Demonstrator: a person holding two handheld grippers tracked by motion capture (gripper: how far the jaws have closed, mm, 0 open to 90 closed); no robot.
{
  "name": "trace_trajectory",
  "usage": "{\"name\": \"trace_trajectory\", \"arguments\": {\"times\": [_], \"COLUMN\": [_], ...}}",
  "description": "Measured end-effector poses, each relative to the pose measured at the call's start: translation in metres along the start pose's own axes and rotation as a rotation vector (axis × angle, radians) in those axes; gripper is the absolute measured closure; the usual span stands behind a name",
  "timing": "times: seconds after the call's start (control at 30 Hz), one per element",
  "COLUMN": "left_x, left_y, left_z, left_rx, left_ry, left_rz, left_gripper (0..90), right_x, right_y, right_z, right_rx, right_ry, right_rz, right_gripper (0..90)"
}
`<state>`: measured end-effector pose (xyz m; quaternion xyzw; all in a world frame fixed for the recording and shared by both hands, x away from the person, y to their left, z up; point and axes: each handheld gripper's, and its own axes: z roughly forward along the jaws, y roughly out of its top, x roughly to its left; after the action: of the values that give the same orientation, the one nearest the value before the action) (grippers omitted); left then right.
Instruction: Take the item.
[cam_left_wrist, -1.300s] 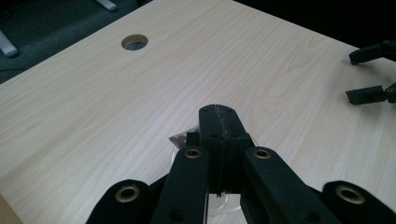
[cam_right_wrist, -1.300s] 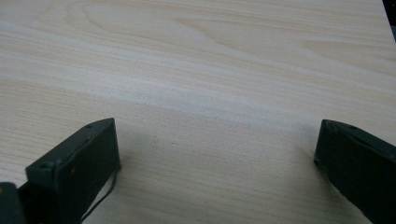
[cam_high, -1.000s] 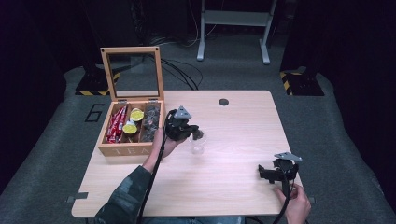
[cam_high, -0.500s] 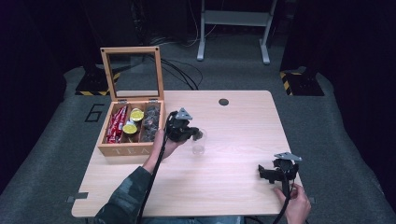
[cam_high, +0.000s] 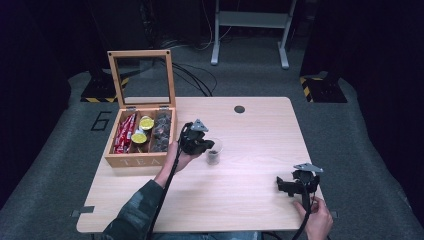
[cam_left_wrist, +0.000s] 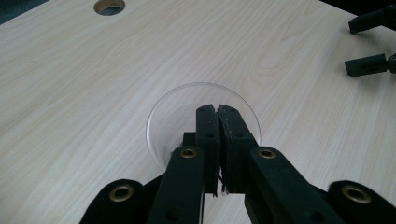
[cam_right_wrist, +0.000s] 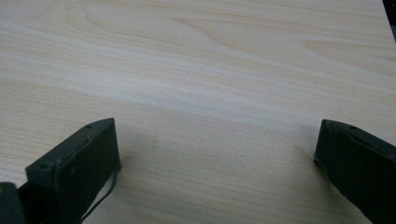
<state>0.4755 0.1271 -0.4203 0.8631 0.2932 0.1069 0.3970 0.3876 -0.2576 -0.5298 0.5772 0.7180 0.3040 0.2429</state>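
A small clear glass cup (cam_high: 214, 152) stands on the wooden table (cam_high: 260, 135), right of a wooden tea box (cam_high: 132, 161). Something dark lies in its bottom. My left gripper (cam_high: 208, 146) hangs over the cup's near rim with its jaws pressed together. In the left gripper view the shut tips (cam_left_wrist: 217, 112) sit over the cup's round mouth (cam_left_wrist: 159, 116), and I see nothing held between them. My right gripper (cam_high: 286, 187) is open near the front right corner. Its jaws stand wide apart over bare wood (cam_right_wrist: 217, 154).
The tea box's glass lid (cam_high: 141, 75) stands upright and open; red sachets (cam_high: 124, 132), yellow pods (cam_high: 142, 130) and dark packets (cam_high: 162, 130) fill its compartments. A cable hole (cam_high: 239, 109) lies at the table's back. Dark floor surrounds the table.
My left gripper has sunk a little toward the cup and the person's side. The right gripper has stayed where it was.
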Motion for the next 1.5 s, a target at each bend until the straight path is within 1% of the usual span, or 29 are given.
{"name": "trace_trajectory", "arguments": {"times": [0.03,0.07,0.17,0.23,0.3,0.33,0.4,0.5,0.53,0.6,0.73,0.83,0.97,1.0,1.03,1.07,1.1,1.17,1.23,1.33,1.43,1.47,1.5], "left_x": [0.000,-0.001,-0.002,-0.003,-0.003,-0.003,-0.003,-0.001,0.000,0.002,0.007,0.011,0.015,0.016,0.017,0.017,0.018,0.020,0.020,0.021,0.022,0.023,0.023], "left_y": [0.000,0.000,0.001,0.001,0.001,0.001,-0.001,-0.006,-0.007,-0.012,-0.024,-0.037,-0.054,-0.059,-0.063,-0.063,-0.074,-0.084,-0.095,-0.110,-0.126,-0.131,-0.137], "left_z": [0.000,-0.001,-0.004,-0.008,-0.012,-0.015,-0.022,-0.036,-0.039,-0.049,-0.069,-0.082,-0.097,-0.100,-0.105,-0.105,-0.111,-0.117,-0.122,-0.131,-0.137,-0.138,-0.139], "left_rx": [0.000,0.005,-0.004,-0.004,-0.011,-0.016,-0.032,-0.055,-0.059,-0.082,-0.105,-0.129,-0.140,-0.151,-0.151,-0.151,-0.159,-0.162,-0.168,-0.184,-0.182,-0.183,-0.179], "left_ry": [-0.002,-0.007,-0.004,0.001,0.018,0.028,0.030,0.051,0.054,0.067,0.112,0.138,0.173,0.186,0.190,0.190,0.213,0.230,0.258,0.288,0.310,0.317,0.322], "left_rz": [-0.002,-0.004,-0.002,-0.017,-0.022,-0.028,-0.041,-0.042,-0.049,-0.063,-0.072,-0.099,-0.119,-0.126,-0.127,-0.127,-0.139,-0.147,-0.155,-0.177,-0.197,-0.212,-0.215], "left_gripper": [85.6,82.8,75.4,66.0,53.7,48.0,38.2,28.3,25.7,20.9,16.0,14.4,11.1,10.8,10.7,10.7,10.7,10.6,10.4,10.2,9.6,9.4,9.4], "right_x": [0.000,0.000,0.000,0.000,0.000,0.000,0.000,0.000,0.000,0.000,0.000,0.000,0.000,0.000,0.000,0.000,0.000,0.000,0.000,0.000,0.001,0.001,0.001], "right_y": [0.000,0.000,0.000,0.000,0.000,0.000,0.000,0.000,0.000,0.000,0.000,0.000,0.000,0.000,0.000,0.000,0.000,0.000,0.000,0.000,0.000,0.000,0.000], "right_z": [0.000,0.000,0.000,0.000,0.000,0.000,0.000,0.000,0.000,0.000,0.000,0.000,0.000,0.000,0.000,0.000,0.000,0.000,0.000,0.000,0.000,0.000,0.000], "right_rx": [0.000,0.000,0.000,-0.001,0.000,0.000,0.000,0.004,0.000,0.000,0.000,0.000,0.000,0.000,0.000,-0.001,0.000,-0.001,0.004,0.004,0.003,0.002,0.002], "right_ry": [0.000,0.000,0.000,0.000,0.000,0.000,0.000,-0.001,0.000,0.000,0.000,0.000,0.000,0.000,0.000,0.000,0.000,0.000,-0.001,-0.001,-0.002,-0.002,-0.002], "right_rz": [0.001,0.001,0.001,0.001,0.001,0.001,0.002,0.007,0.001,0.000,0.000,0.001,0.000,0.000,0.001,0.002,0.001,0.002,0.006,0.006,0.007,0.007,0.007], "right_gripper": [0.0,0.0,0.0,0.0,0.0,0.0,0.0,0.0,0.0,0.0,0.0,0.0,0.0,0.0,0.0,0.0,0.0,0.0,0.0,0.0,0.0,0.0,0.0]}}
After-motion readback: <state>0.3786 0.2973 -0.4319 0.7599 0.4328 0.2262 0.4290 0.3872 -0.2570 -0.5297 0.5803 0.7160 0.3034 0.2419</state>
